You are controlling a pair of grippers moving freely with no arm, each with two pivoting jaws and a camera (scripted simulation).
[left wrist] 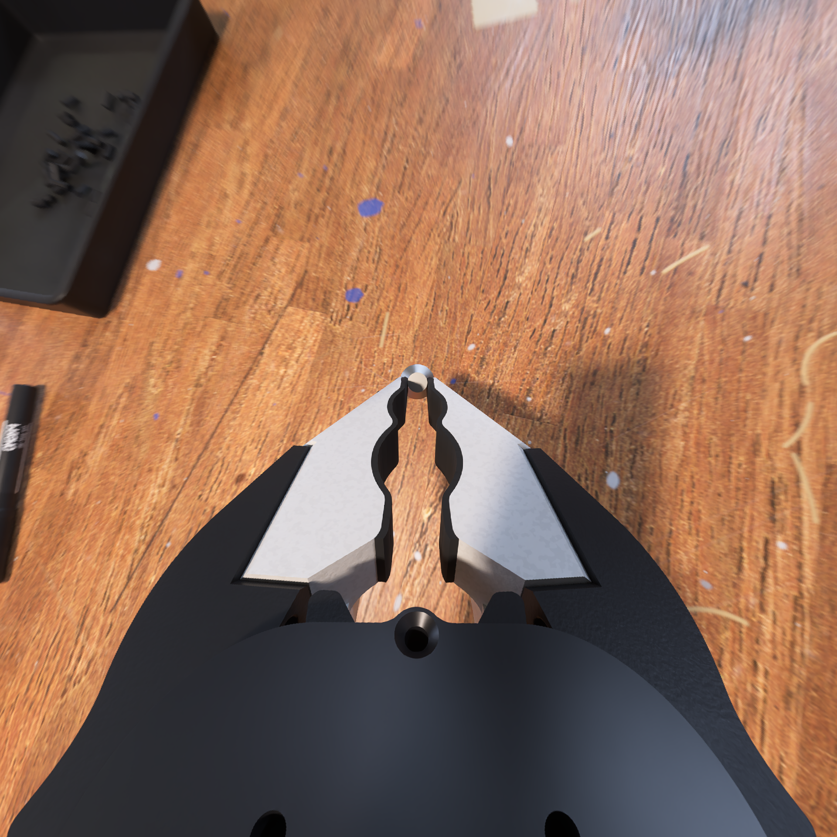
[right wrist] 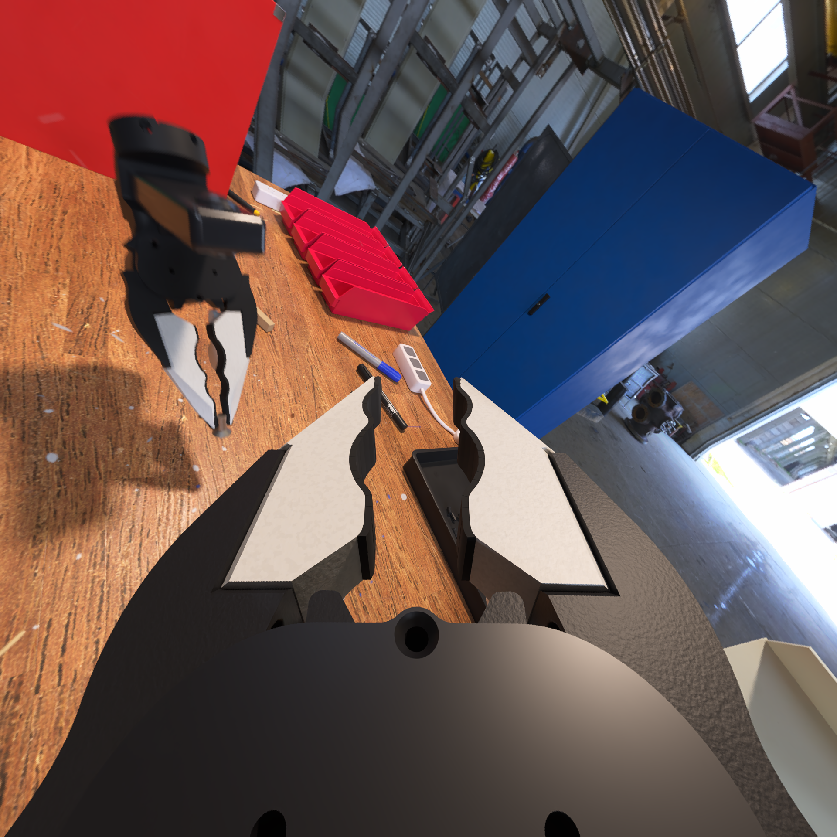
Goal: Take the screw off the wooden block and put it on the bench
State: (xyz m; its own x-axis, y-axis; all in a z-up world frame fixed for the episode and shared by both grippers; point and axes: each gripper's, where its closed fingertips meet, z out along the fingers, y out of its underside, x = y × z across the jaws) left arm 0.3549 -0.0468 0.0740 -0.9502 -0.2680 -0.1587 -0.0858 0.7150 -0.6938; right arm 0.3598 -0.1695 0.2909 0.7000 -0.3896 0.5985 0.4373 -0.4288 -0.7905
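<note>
My left gripper [left wrist: 417, 385] is shut on a small grey metal screw [left wrist: 417, 379], pinched at its fingertips just above the wooden bench [left wrist: 589, 181]. In the right wrist view the left gripper [right wrist: 221, 419] points down with the screw [right wrist: 221, 426] at the bench surface; I cannot tell if it touches. A small pale wooden block [right wrist: 266, 320] lies behind it, and also shows at the top edge of the left wrist view [left wrist: 502, 12]. My right gripper [right wrist: 416, 382] is open and empty, near the bench's right edge.
A black tray [left wrist: 90, 253] holding several small dark parts sits at the left, also in the right wrist view [right wrist: 430, 471]. A black marker [left wrist: 13, 471], a blue marker [right wrist: 369, 358], a white hub [right wrist: 412, 367] and red bins [right wrist: 358, 267] lie along the edge. A blue cabinet [right wrist: 634, 271] stands beyond.
</note>
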